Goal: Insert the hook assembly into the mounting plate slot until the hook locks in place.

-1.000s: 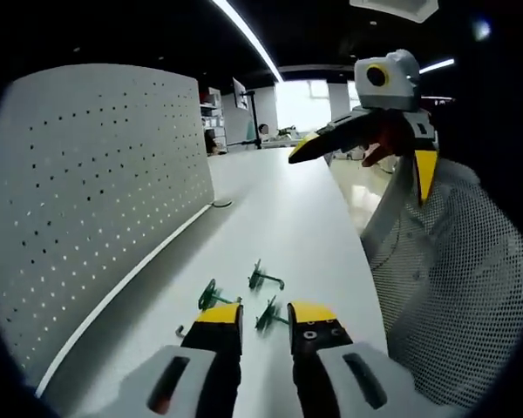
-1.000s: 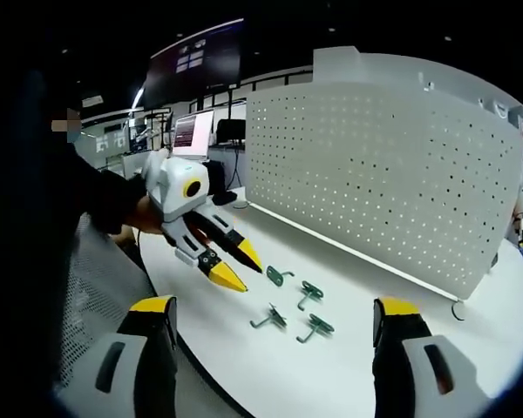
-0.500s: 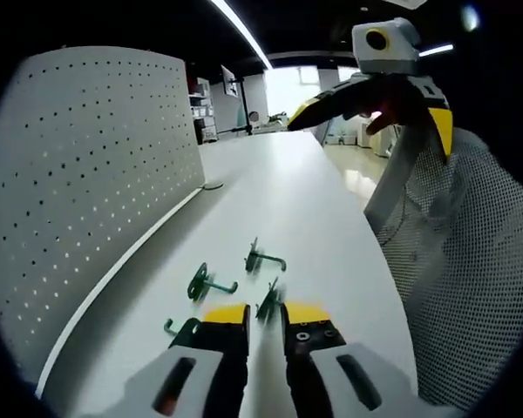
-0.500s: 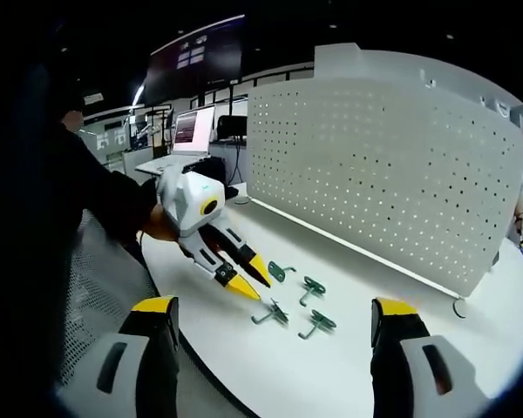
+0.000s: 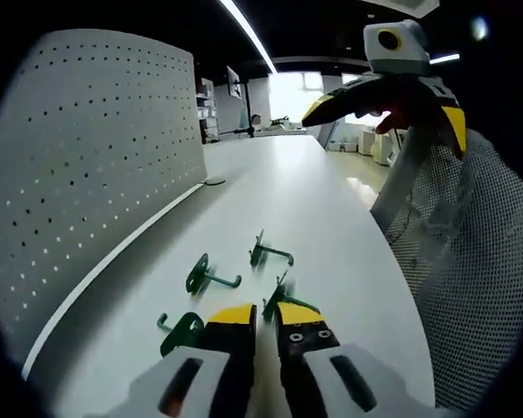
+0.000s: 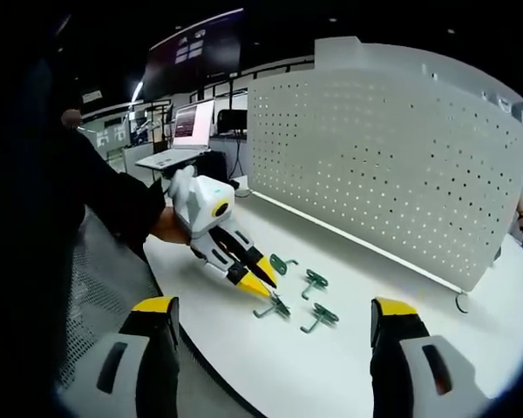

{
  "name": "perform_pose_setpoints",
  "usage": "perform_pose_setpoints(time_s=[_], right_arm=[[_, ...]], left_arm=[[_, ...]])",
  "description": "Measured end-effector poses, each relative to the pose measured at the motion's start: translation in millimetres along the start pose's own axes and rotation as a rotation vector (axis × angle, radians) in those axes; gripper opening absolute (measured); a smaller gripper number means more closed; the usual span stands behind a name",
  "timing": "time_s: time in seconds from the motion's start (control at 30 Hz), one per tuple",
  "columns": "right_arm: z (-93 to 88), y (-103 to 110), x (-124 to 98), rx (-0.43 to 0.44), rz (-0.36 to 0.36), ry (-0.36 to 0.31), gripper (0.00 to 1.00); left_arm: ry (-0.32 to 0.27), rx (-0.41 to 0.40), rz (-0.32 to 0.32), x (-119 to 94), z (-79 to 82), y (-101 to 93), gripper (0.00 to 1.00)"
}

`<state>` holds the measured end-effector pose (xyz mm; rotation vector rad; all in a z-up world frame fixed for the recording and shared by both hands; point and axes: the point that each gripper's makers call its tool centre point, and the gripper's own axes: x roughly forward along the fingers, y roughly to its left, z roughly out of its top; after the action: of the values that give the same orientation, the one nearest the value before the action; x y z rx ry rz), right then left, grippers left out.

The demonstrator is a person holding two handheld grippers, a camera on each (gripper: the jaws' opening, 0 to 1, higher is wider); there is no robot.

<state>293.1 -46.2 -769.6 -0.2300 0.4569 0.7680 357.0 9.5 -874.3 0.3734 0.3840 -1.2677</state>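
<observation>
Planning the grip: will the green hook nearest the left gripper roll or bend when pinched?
The hook looks like thin rigid metal, so probably stiff and light. Its flat plate and bent prong suggest no rolling, though it may skid on the smooth table.

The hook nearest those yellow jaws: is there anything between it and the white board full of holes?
Yes. Two other green hooks lie on the table between that hook, at the left gripper, and the pegboard. They lie flat.

a long white table (image 5: 314,200) runs toward bright windows (image 5: 301,97) under a dark ceiling with a white light strip (image 5: 248,33). an open laptop (image 6: 181,139) sits behind, below a dark wall screen (image 6: 196,54). a grey mesh chair back (image 5: 471,287) stands alongside.
</observation>
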Motion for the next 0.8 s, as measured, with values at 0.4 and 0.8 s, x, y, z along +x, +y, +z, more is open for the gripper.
perform_pose_setpoints(time_s=[0.4,0.8], right_arm=[[-1.6,-2.9,0.3,0.006,-0.017,0.009,0.87],[-2.1,-3.8,1.1,0.0,-0.027,0.015,0.86]], left_arm=[[-0.006,-0.003,-0.022,7.7,-3.3,-3.1,0.07],[-0.002,-0.014,-0.017,10.7,-8.5,-1.4,0.03]])
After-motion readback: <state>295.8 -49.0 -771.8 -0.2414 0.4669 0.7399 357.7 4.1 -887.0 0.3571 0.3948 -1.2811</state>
